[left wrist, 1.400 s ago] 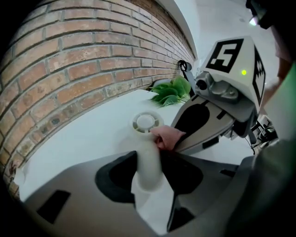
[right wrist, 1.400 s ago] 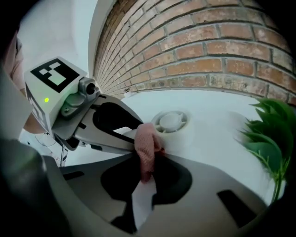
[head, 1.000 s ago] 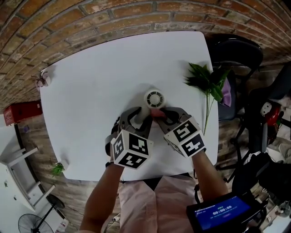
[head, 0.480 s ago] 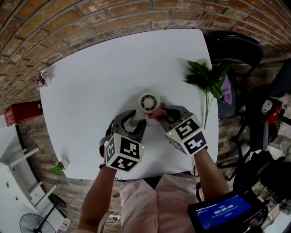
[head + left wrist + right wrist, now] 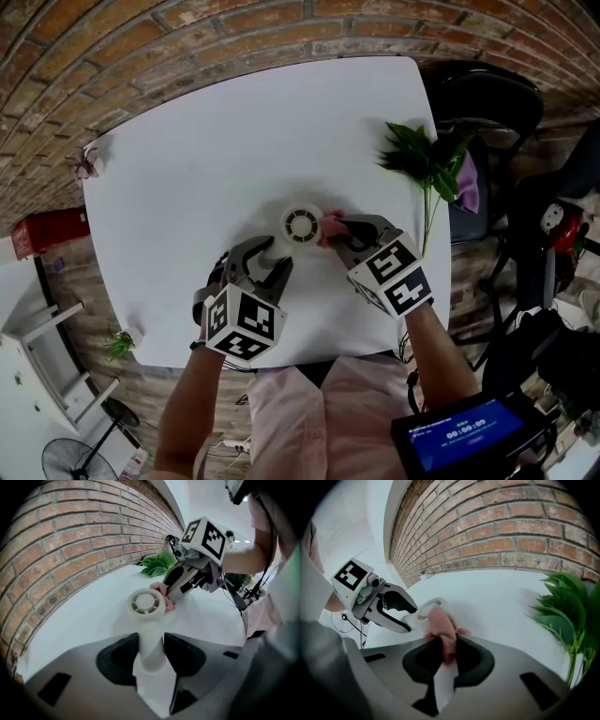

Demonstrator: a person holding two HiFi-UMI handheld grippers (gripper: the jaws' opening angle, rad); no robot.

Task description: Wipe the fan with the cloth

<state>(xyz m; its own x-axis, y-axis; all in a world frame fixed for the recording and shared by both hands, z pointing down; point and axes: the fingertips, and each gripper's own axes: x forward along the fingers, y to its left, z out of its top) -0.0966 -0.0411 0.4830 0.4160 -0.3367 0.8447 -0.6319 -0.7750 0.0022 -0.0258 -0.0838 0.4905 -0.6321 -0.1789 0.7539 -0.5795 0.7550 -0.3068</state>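
Fan: white, near the middle of the table, handle clamped in your left claw. Cloth: pink, pinched in your right claw (bunched against the fan's rim).

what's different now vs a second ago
The left gripper, shut on the handle of the fan, slid toward the lower left of the head view, and the fan's round head went with it. Nothing was taken hold of or let go. The right gripper kept its place, still pinching the pink cloth against the fan head. The plant did not move.
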